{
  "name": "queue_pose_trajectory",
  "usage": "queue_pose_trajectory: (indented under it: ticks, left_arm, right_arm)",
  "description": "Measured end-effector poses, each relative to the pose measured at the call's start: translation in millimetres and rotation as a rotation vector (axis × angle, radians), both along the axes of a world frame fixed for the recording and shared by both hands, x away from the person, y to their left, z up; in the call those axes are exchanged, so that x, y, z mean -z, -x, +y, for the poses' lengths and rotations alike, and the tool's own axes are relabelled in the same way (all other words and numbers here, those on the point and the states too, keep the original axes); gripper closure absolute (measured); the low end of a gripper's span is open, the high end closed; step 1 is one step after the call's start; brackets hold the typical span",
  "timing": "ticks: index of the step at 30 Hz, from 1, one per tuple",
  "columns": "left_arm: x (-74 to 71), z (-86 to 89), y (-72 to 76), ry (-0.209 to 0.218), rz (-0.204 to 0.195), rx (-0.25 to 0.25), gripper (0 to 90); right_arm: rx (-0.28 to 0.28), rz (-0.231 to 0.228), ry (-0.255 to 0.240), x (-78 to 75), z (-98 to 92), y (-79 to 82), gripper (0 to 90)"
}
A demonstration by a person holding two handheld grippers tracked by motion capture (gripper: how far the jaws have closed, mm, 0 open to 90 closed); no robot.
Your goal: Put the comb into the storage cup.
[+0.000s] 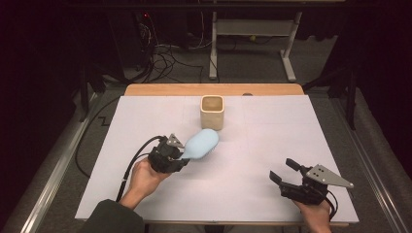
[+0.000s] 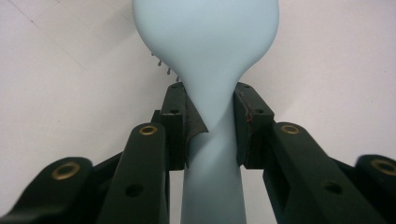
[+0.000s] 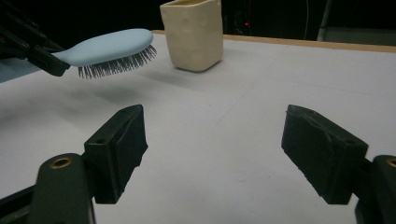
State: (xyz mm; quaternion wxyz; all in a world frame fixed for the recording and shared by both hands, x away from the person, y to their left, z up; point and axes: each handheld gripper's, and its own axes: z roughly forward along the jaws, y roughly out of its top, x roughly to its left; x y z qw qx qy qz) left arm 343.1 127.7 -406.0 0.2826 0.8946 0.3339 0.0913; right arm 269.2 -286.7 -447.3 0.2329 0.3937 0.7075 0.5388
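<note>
High view: pale blue plastic hairbrush with an oval head (image 1: pixel 201 142) held off the counter (image 1: pixel 252 145), head pointing toward the cream square ceramic cup (image 1: pixel 212 111), close to it but not touching. Left tool (image 1: pixel 180 154) clamped on the brush handle; left gripper view has both pads pressed against the narrow neck just below the head (image 2: pixel 205 46), bristles facing down and to one side. Right gripper view shows the brush level, bristles (image 3: pixel 116 65) down, its tip just short of the cup wall (image 3: pixel 194 39).

Right tool (image 1: pixel 286 171) sits well apart at the near right of the counter, jaws wide, nothing between them.

Judgement: step in hand looks like standing the brush in the cup. To do it well, lift the head above the rim first, tip the brush toward upright, centre it over the opening, then lower before letting go. Grip is near the head, so the cup may topple under a skewed load; right tool could steady the cup.
</note>
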Motion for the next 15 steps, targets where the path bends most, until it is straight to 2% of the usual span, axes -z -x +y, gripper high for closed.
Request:
queue_pose_trajectory:
  ticks: [9, 15]
  left_arm:
    - [0.4, -4.9, 5.0, 0.031, -0.007, 0.018, 69.2]
    - [1.3, -10.4, 7.1, 0.036, -0.015, 0.025, 69.2]
  right_arm:
    - [-0.036, 0.026, -0.019, -1.5, 19.1, -6.3, 20.9]
    - [-0.057, 0.034, -0.019, -0.9, 28.9, -9.1, 20.8]
